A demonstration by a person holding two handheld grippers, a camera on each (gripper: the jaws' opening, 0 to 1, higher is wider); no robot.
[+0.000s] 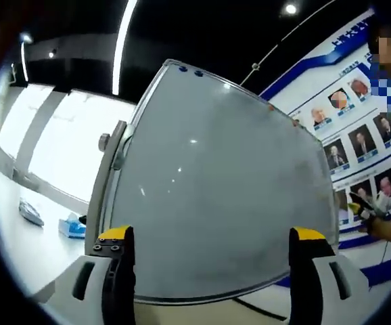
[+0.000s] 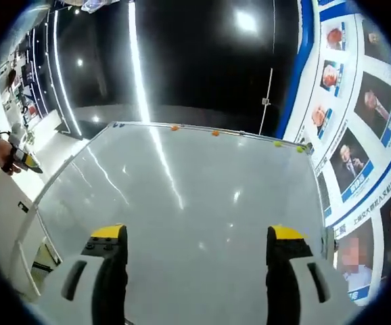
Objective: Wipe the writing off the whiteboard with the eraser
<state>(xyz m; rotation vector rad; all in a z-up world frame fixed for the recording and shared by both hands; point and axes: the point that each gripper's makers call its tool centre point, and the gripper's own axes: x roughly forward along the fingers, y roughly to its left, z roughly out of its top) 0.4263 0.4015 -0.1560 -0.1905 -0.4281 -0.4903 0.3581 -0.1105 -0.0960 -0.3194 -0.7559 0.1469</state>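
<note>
Grey whiteboard (image 1: 216,196) faces the open, empty left gripper (image 1: 212,247); close ahead.

The left tool (image 1: 210,247) has its yellow-tipped jaws spread wide with nothing between them, facing the whiteboard (image 1: 216,203), whose grey surface looks smudged. A portrait wall (image 1: 364,145) stands to the right, where a person's hand (image 1: 371,220) holds something small.

Pale grey whiteboard (image 1: 216,196), silver-framed; white tongs (image 2: 199,254) tipped yellow; blue-and-white wall (image 2: 358,101); orange and yellow magnets (image 2: 215,133).
</note>
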